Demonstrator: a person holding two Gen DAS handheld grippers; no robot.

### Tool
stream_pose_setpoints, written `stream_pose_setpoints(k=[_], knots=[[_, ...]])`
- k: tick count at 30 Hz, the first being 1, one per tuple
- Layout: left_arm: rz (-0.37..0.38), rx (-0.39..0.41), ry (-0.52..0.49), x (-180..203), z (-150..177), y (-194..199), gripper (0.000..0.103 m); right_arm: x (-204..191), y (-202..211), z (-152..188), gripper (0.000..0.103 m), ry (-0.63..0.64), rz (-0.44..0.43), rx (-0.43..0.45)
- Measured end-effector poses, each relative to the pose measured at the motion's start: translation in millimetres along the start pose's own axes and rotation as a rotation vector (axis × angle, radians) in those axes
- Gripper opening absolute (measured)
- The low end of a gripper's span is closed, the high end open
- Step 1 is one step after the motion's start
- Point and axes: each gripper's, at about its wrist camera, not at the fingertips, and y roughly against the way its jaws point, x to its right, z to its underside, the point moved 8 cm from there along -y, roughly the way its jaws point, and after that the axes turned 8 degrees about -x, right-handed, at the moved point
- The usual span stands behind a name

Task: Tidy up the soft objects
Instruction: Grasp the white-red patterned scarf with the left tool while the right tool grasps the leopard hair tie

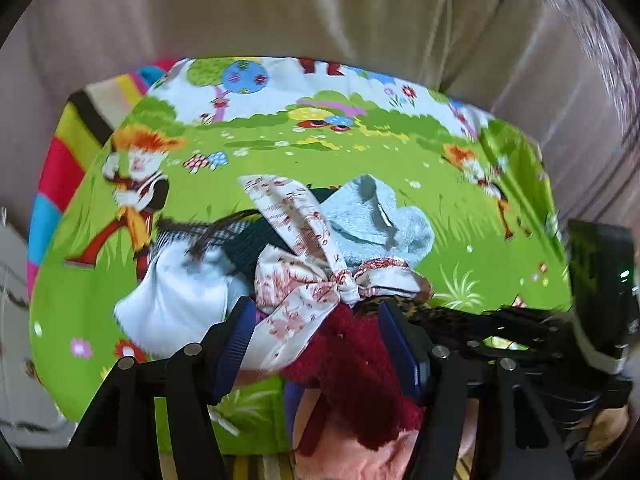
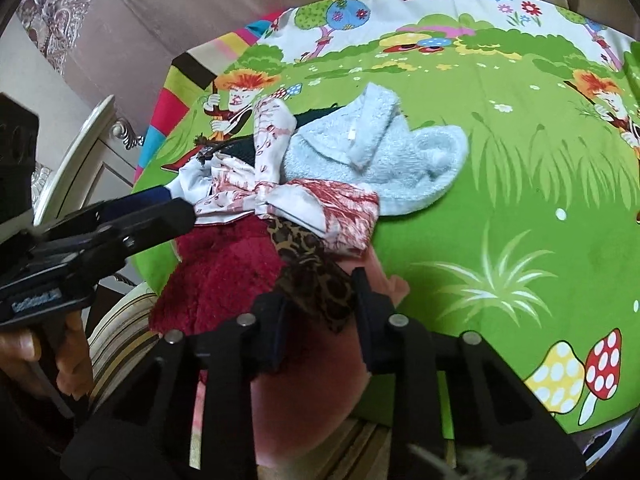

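Observation:
A pile of soft things lies on a green cartoon sheet (image 1: 280, 152): a light blue towel (image 1: 376, 220) (image 2: 384, 156), a white-and-red floral cloth tied in a knot (image 1: 304, 280) (image 2: 272, 188), a dark red fluffy cloth (image 1: 360, 360) (image 2: 228, 272), a leopard-print strip (image 2: 316, 280), a white cloth (image 1: 180, 292) and a pink cloth (image 2: 312, 400). My left gripper (image 1: 316, 344) straddles the floral cloth and the red cloth, jaws apart. My right gripper (image 2: 320, 308) is closed around the leopard-print strip.
The sheet (image 2: 520, 160) covers a cushion on a beige sofa (image 1: 320, 8). A striped multicolour fabric (image 1: 60, 168) shows at the sheet's left edge. A white carved cabinet (image 2: 92, 148) stands to the left. The sheet's right part holds no loose cloth.

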Motion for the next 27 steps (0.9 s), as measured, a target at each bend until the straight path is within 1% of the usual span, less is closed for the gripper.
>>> stream_pose_setpoints(k=[5, 8, 10, 12, 13, 14, 15, 16, 18, 21, 23, 27], knots=[[-0.086, -0.059, -0.162, 21, -3, -23, 0.064, 19, 12, 4, 0.026, -0.054, 0.016, 0.027], [-0.132, -0.096, -0.227, 26, -2, -38, 0.064, 31, 21, 8, 0.024, -0.089, 0.014, 0.044], [-0.153, -0.115, -0.245, 27, -2, -47, 0.063, 37, 27, 10, 0.023, -0.104, 0.012, 0.057], [-0.164, -0.134, -0.257, 27, -3, -56, 0.05, 43, 34, 12, 0.022, -0.115, 0.016, 0.074], [-0.167, -0.138, -0.262, 28, -3, -59, 0.048, 44, 36, 12, 0.022, -0.118, 0.019, 0.079], [-0.169, -0.139, -0.264, 27, -3, -61, 0.04, 47, 39, 13, 0.022, -0.12, 0.024, 0.086], [-0.165, -0.139, -0.258, 27, -3, -62, 0.027, 48, 41, 14, 0.021, -0.124, 0.027, 0.09], [-0.162, -0.138, -0.249, 27, -4, -62, 0.025, 51, 43, 15, 0.021, -0.128, 0.029, 0.094], [-0.159, -0.11, -0.224, 27, -5, -56, 0.022, 54, 47, 19, 0.021, -0.136, 0.031, 0.099], [-0.133, -0.057, -0.169, 25, -8, -42, 0.021, 57, 54, 25, 0.021, -0.144, 0.035, 0.111], [-0.127, -0.014, -0.15, 26, -11, -32, 0.021, 58, 58, 28, 0.021, -0.144, 0.043, 0.118], [-0.14, 0.077, -0.114, 29, -15, -6, 0.021, 57, 67, 35, 0.021, -0.14, 0.056, 0.132]])
